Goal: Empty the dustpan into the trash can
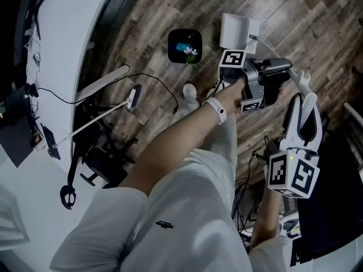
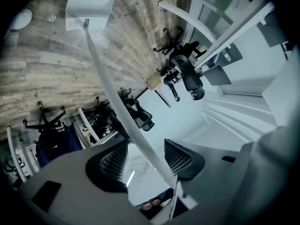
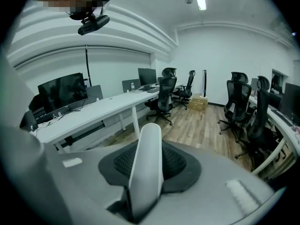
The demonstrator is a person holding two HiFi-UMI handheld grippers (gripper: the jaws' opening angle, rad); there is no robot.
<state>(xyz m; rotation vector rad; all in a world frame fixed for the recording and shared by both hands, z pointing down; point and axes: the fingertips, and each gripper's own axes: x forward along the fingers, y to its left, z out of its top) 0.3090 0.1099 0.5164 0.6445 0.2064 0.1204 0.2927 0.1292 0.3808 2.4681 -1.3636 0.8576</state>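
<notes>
long-handled dustpan [image 1: 235, 30] resting on the wood floor [image 1: 170, 4], just beyond the black trash can [image 1: 185, 45], near it but apart; pan end also in the left gripper view [image 2: 89, 6], with its white handle [image 2: 112, 88] running back from it toward the camera.

left gripper [image 1: 281, 72] standing wide, pads [image 2: 110, 161] spread with the handle passing between them nearer one pad, no squeeze showing; right gripper [image 1: 303, 98] closed narrow on the rounded top of the handle [image 3: 146, 168], pads clamped on both sides.

probably light moulded plastic, stiff enough, but long, so the pan end likely to swing and twist like a lever if steered from the top alone; smooth round shaft, likely slippery in the pads; best held at two places, top grip plus partway down the shaft, closing the left claw before lifting; any loose sweepings likely to spill if tipped early, though none can be made out here.

small can mouth, with something bluish already inside, so pan lip to be brought right over the rim; open floor between pan and can; shoe [image 1: 190, 92] close beside that path; white desk [image 1: 62, 38] edge, a stick tool [image 1: 102, 117] lying on the floor, cables and a chair base [image 1: 96, 163] farther off on the can's side, well apart.
</notes>
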